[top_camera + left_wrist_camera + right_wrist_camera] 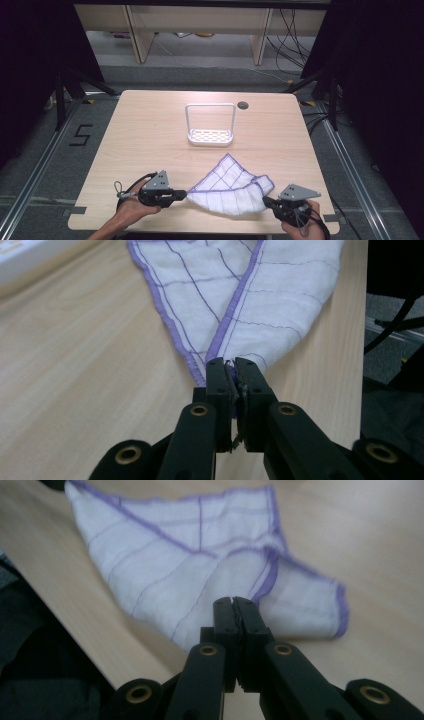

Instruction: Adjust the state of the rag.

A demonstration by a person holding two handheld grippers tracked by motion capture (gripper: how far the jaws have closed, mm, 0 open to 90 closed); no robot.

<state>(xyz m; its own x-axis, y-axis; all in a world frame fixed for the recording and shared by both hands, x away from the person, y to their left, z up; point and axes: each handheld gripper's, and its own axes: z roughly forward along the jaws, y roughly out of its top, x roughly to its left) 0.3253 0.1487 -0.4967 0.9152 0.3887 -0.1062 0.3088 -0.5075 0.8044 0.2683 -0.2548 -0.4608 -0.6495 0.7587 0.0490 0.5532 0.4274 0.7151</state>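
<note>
Low over the table (pixel 150 130), both hands pinch the cloth (pixel 227 187) level.

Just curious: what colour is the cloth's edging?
Purple, on a white cloth with thin purple grid lines; clearest in the left gripper view.

We look down on a laboratory recording bay, not a home or shop. The landmark is a pale wooden table (pixel 150 130) with a round cable port (pixel 243 105) near its far edge, as on an office desk. Dark curtains (pixel 30 60) hang on both sides of the table. Black stand legs (pixel 67 90) rise beside its far corners. Metal floor rails (pixel 35 170) run along its left and right flanks. A figure 5 in black tape (pixel 81 135) marks the grey floor left of the table. Loose cables (pixel 292 45) trail beyond its far right corner, beside light wooden furniture legs (pixel 140 35).
</note>
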